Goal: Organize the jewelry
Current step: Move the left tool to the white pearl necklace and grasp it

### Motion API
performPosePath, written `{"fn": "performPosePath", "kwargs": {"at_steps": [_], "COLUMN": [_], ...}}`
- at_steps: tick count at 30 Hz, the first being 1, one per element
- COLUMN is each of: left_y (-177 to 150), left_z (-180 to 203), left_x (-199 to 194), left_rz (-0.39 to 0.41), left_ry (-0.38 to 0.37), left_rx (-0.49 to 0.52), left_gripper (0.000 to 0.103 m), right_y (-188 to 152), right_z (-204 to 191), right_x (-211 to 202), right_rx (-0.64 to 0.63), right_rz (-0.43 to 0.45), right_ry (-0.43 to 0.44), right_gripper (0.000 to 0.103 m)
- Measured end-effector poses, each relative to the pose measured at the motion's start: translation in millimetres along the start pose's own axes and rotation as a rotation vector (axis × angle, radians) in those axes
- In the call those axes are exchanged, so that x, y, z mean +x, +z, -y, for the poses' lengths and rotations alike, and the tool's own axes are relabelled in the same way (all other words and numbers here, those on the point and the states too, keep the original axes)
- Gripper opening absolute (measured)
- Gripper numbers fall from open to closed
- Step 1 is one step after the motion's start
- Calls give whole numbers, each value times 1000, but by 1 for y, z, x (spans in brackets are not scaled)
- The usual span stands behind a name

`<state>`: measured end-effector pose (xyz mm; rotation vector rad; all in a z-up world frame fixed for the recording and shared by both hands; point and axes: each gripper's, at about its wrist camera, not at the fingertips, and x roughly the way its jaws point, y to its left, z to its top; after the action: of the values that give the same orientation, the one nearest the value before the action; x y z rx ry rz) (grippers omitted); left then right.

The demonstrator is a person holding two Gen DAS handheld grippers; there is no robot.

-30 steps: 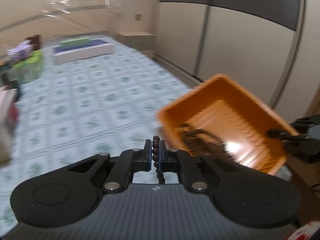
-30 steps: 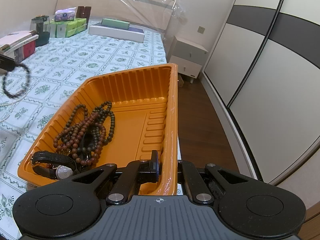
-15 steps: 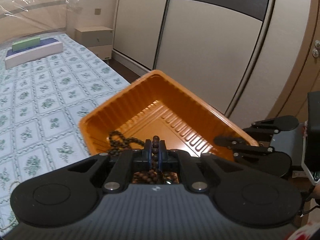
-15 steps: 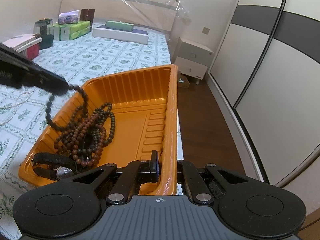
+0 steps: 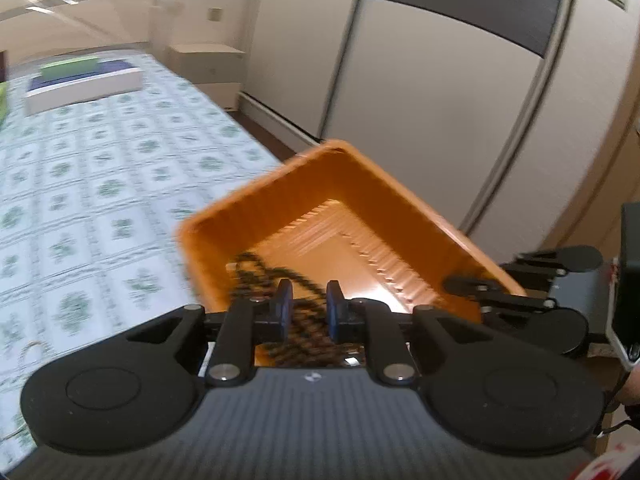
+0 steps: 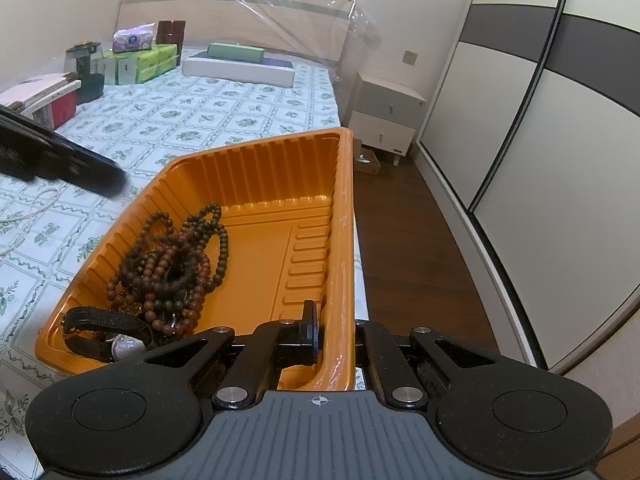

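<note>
The right gripper (image 6: pixel 334 330) is clamped on the near wall of the orange tray (image 6: pixel 344 216), which sits on the bed (image 6: pixel 224 108). Inside lie bead bracelets (image 6: pixel 176 264) and a wristwatch (image 6: pixel 108 336) (at the left end). The left gripper (image 5: pixel 307 308) is opening above them, its pads gripping nothing.

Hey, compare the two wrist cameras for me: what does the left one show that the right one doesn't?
Left wrist only: the left gripper, its jaws opening above the beads, with nothing pinched between the pads.

Right wrist only: a watch beside the beads, a pale necklace on the bed, and tissue packs by the headboard.

Both: the orange tray, dark bead strands inside it, and the right gripper clamped on its rim.
</note>
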<state>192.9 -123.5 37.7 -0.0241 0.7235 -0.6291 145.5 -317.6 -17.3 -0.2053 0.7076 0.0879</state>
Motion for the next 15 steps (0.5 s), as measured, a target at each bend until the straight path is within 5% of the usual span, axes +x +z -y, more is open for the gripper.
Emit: {"fn": "performPosePath", "kwargs": {"at_steps": [15], "left_y": [-94], "left_z": [-172], "left_x": [-94], "left_rz": [-11], "left_ry": [480], "left_rx": [-255], "left_gripper": [19], "right_y": [0], "right_z": [1], "right_x": [1], "right_rx": [7], "right_rz": [-4], "right_ry": [1], "right_gripper": [3]}}
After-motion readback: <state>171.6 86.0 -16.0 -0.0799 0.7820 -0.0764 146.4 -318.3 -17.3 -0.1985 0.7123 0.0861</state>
